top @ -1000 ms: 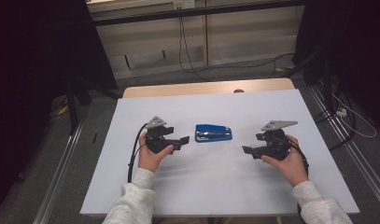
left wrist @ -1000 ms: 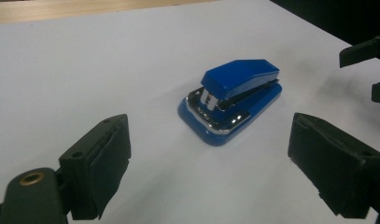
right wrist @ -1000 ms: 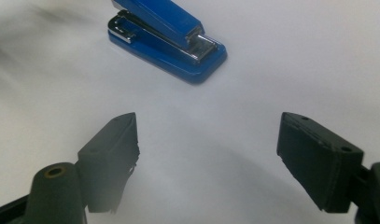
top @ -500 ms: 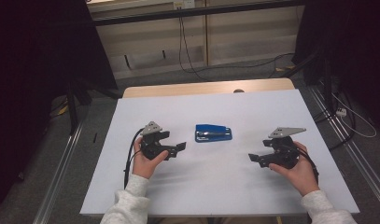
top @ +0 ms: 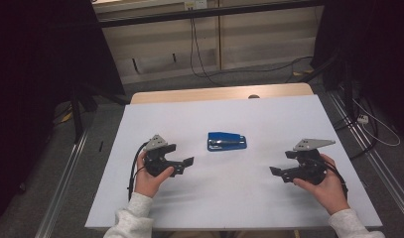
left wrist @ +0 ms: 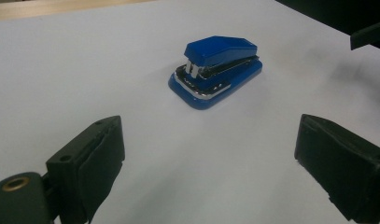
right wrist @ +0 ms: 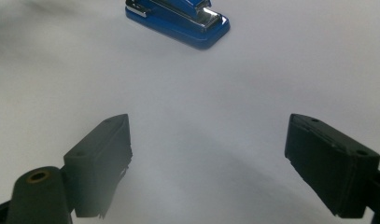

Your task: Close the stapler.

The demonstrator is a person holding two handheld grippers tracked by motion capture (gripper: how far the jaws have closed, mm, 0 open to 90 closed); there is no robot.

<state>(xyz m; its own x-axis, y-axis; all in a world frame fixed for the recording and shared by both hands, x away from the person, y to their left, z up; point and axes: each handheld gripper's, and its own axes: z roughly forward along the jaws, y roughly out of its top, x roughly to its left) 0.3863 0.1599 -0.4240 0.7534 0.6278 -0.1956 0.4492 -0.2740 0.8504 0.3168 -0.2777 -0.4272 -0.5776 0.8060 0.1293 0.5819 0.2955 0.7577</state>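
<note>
1. Stapler (top: 227, 141) is seen lying flat near the middle of the white surface (top: 239, 198), closed, with nothing touching it.
2. Left gripper (top: 184, 163) is held low over the surface, near the stapler's left end but apart from it; in the left gripper view its jaws are spread wide, the stapler (left wrist: 215, 70) lies ahead of them, and nothing is held.
3. Right gripper (top: 275, 171) is held well apart from the stapler, on its right and nearer the person; in the right gripper view its jaws are likewise spread wide and empty, with the stapler (right wrist: 178, 18) far ahead at the top edge.
4. Progress is judged as very early: no grasp is made and no contact is seen.
5. An approach, a closing of the jaws on the stapler, and whatever handling is meant are judged to be left.
</note>
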